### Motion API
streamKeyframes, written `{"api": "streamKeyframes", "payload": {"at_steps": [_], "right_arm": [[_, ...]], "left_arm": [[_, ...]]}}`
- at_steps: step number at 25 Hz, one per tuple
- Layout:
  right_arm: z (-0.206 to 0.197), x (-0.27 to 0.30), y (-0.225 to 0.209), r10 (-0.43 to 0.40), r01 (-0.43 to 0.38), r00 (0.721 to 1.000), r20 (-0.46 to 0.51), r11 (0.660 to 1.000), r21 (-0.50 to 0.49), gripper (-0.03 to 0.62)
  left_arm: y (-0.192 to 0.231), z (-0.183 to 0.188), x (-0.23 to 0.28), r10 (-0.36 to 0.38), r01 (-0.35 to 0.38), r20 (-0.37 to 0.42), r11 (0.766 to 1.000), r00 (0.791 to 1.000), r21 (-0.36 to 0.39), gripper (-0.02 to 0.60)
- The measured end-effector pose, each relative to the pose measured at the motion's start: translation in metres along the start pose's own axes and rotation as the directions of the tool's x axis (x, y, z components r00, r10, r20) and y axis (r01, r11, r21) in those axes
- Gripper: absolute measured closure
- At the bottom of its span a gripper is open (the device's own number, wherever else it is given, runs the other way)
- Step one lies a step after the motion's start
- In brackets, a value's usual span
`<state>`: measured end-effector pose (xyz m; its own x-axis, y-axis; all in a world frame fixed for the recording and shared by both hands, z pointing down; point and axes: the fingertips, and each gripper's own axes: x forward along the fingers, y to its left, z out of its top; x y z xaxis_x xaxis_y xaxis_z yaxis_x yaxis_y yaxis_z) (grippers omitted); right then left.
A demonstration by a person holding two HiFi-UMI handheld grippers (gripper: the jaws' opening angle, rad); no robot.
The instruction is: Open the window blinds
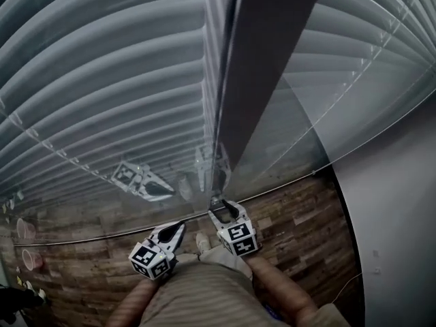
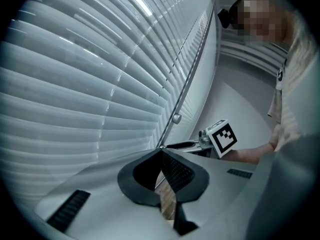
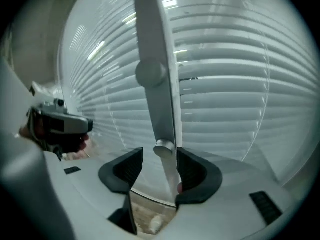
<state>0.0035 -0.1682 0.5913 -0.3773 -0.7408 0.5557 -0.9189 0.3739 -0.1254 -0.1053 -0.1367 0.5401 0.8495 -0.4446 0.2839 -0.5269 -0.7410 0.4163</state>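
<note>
- Two tongs are up at the window blinds (image 1: pixel 102 101), which fill most of the head view above a strip of wooden floor (image 1: pixel 293 216) along the bottom.
- Jaws of the right tongs (image 3: pixel 160 170) stand wide. The tilt wand (image 3: pixel 154 59) drops from the top centre of the right gripper view and ends between them. Its capped tip hangs at pad height, closer to the right-hand pad, with a clear gap to the left-hand one. No squeeze on it shows.
- Jaws of the left tongs (image 2: pixel 161 156) are narrow, pad tips together, with nothing between them. They sit at the lower centre of the left gripper view, pointing along the blinds, apart from the wand up and to the right.
- Every view shows the slats (image 2: pixel 75 94) lying flat and overlapping, with no gaps to look through, so I judge the blinds still closed.
- Progress looks early. The wand has been reached, but no opening shows in the slats.
- What is left, as I read it, is to close the right tongs on the wand and twist it until the slats tilt apart.
</note>
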Motion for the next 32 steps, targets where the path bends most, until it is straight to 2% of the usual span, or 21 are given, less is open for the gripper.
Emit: {"api": "streamKeyframes", "payload": {"at_steps": [3, 7, 9, 11, 15, 17, 20, 21, 23, 24, 25, 26, 27, 28, 30, 32], "right_arm": [[0.005, -0.006, -0.006, 0.056, -0.067, 0.996, 0.062, 0.980, 0.188, 0.396], [0.016, -0.002, -0.010, 0.100, -0.133, 0.988, 0.114, 0.933, 0.335, 0.398], [0.017, 0.004, -0.013, 0.093, -0.140, 0.986, 0.135, 0.910, 0.391, 0.403], [0.015, 0.007, -0.018, 0.063, -0.112, 0.989, 0.131, 0.906, 0.409, 0.474], [0.018, 0.010, -0.025, 0.043, -0.078, 0.993, 0.112, 0.941, 0.330, 0.479], [0.023, 0.016, -0.020, 0.086, -0.116, 0.991, 0.102, 0.932, 0.342, 0.477], [0.024, 0.020, -0.012, 0.137, -0.164, 0.986, 0.096, 0.901, 0.401, 0.474], [0.025, 0.019, -0.012, 0.136, -0.161, 0.986, 0.091, 0.906, 0.391, 0.474], [0.028, 0.018, -0.012, 0.103, -0.114, 0.993, 0.050, 0.948, 0.297, 0.471], [0.031, 0.019, -0.011, 0.061, -0.061, 0.998, 0.004, 0.980, 0.191, 0.471], [0.033, 0.021, -0.009, -0.005, 0.007, 0.999, -0.049, 0.999, 0.040, 0.471], [0.035, 0.022, -0.005, -0.086, 0.074, 0.992, -0.090, 0.989, -0.127, 0.471], [0.035, 0.023, -0.002, -0.160, 0.126, 0.981, -0.108, 0.955, -0.268, 0.470], [0.035, 0.023, 0.002, -0.211, 0.159, 0.971, -0.111, 0.918, -0.363, 0.471], [0.034, 0.023, 0.006, -0.252, 0.185, 0.962, -0.101, 0.880, -0.438, 0.471], [0.036, 0.021, 0.007, -0.247, 0.188, 0.965, -0.083, 0.881, -0.435, 0.470]], "left_arm": [[0.001, 0.002, 0.000, 0.010, -0.010, -0.008, 1.000, 1.000, 0.001, 0.566], [0.015, 0.013, 0.006, 0.026, -0.026, 0.003, 1.000, 1.000, -0.017, 0.568], [0.021, 0.014, 0.008, 0.022, -0.022, 0.006, 1.000, 1.000, -0.013, 0.567], [0.026, 0.014, 0.010, 0.019, -0.019, -0.001, 1.000, 1.000, -0.006, 0.566], [0.038, 0.018, 0.020, 0.038, -0.038, -0.026, 0.999, 0.999, -0.001, 0.567], [0.041, 0.025, 0.021, 0.047, -0.047, -0.026, 0.999, 0.999, -0.006, 0.567], [0.040, 0.031, 0.021, 0.055, -0.056, -0.017, 0.998, 0.998, -0.019, 0.566], [0.039, 0.032, 0.022, 0.057, -0.058, -0.015, 0.998, 0.998, -0.019, 0.566], [0.039, 0.035, 0.025, 0.065, -0.065, -0.018, 0.998, 0.998, -0.004, 0.566], [0.040, 0.037, 0.026, 0.069, -0.069, -0.020, 0.998, 0.997, 0.002, 0.566], [0.042, 0.039, 0.026, 0.074, -0.074, -0.021, 0.997, 0.997, 0.003, 0.566], [0.042, 0.040, 0.026, 0.079, -0.079, -0.019, 0.997, 0.997, -0.001, 0.566], [0.042, 0.040, 0.025, 0.084, -0.084, -0.017, 0.996, 0.996, -0.005, 0.567], [0.041, 0.039, 0.025, 0.087, -0.087, -0.015, 0.996, 0.996, -0.008, 0.566], [0.038, 0.038, 0.023, 0.088, -0.088, -0.016, 0.996, 0.996, -0.006, 0.566], [0.035, 0.037, 0.023, 0.084, -0.084, -0.025, 0.996, 0.996, 0.005, 0.567]]}}
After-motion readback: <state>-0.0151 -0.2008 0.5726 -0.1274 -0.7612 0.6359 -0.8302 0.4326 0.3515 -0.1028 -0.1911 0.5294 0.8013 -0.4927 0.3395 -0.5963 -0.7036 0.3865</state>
